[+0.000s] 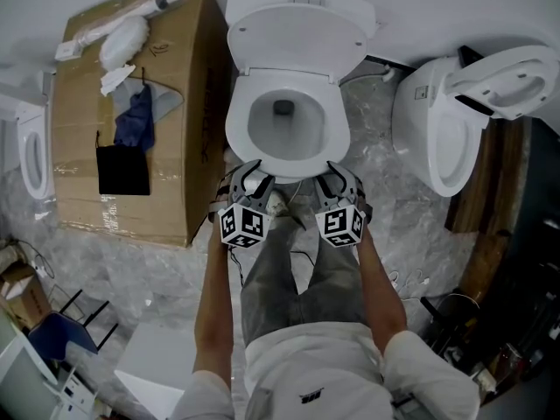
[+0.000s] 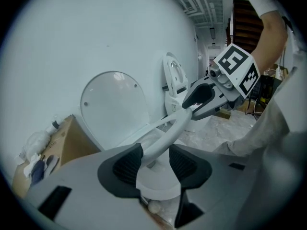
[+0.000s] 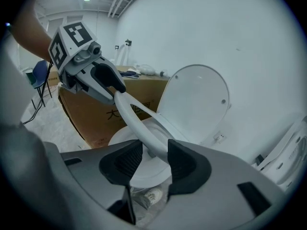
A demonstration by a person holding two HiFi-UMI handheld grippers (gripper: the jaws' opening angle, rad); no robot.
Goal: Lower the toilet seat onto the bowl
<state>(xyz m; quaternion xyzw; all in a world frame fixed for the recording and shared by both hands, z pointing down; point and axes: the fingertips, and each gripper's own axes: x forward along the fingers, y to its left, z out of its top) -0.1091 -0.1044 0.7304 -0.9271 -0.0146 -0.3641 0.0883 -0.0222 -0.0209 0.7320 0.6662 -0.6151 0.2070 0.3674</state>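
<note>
Head view: left gripper (image 1: 255, 173), right gripper (image 1: 337, 173) clamp seat (image 2: 165, 140) over bowl (image 1: 284, 129)

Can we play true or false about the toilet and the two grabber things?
1. The toilet lid stands up. True.
2. The toilet seat lies flat on the bowl. False: it is tilted, with its front rim raised above the bowl.
3. Only one gripper has the seat. False: the left gripper and the right gripper each have the front rim between their jaws.
4. A cardboard box stands beside the toilet. True.
5. The box top is bare. False: a blue cloth and other things lie on it.
</note>
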